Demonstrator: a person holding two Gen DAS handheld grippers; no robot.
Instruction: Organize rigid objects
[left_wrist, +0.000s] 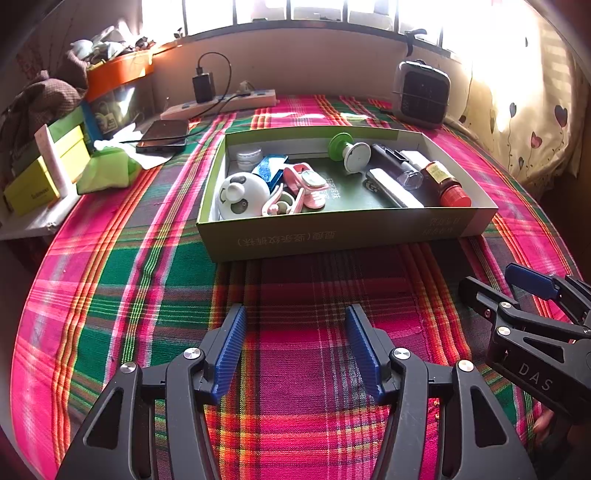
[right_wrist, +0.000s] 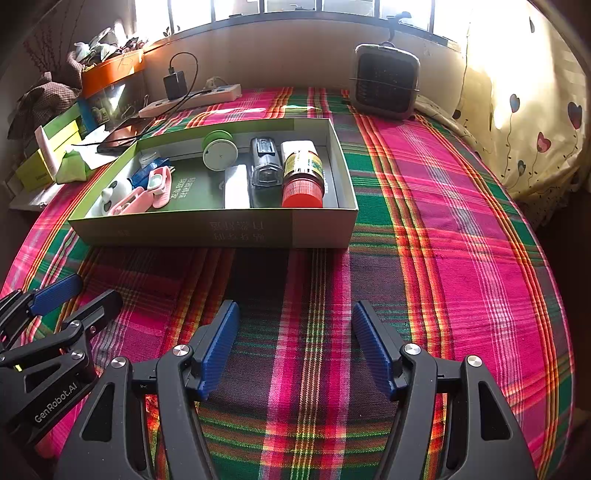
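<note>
A shallow green cardboard box (left_wrist: 332, 236) (right_wrist: 207, 230) lies on the plaid cloth ahead of both grippers. In it are a white panda-shaped item (left_wrist: 242, 194), pink clips (left_wrist: 306, 184), a green-and-white spool (left_wrist: 351, 151), a black torch-like item (right_wrist: 264, 162), a white bar (right_wrist: 236, 186) and a brown bottle with a red cap (right_wrist: 303, 173). My left gripper (left_wrist: 295, 314) (right_wrist: 96, 290) hovers over the cloth, short of the box, open and empty. My right gripper (right_wrist: 295, 308) (left_wrist: 487, 278) hangs beside it on the right, open too, with nothing between its blue pads.
Behind the box are a power strip (left_wrist: 221, 103) with a black charger, a dark phone (left_wrist: 164, 134) and a small grey heater (right_wrist: 386, 81). Yellow-green boxes (left_wrist: 40, 181) and an orange bin (left_wrist: 118, 72) crowd the left edge. A heart-print curtain (right_wrist: 535, 140) hangs on the right.
</note>
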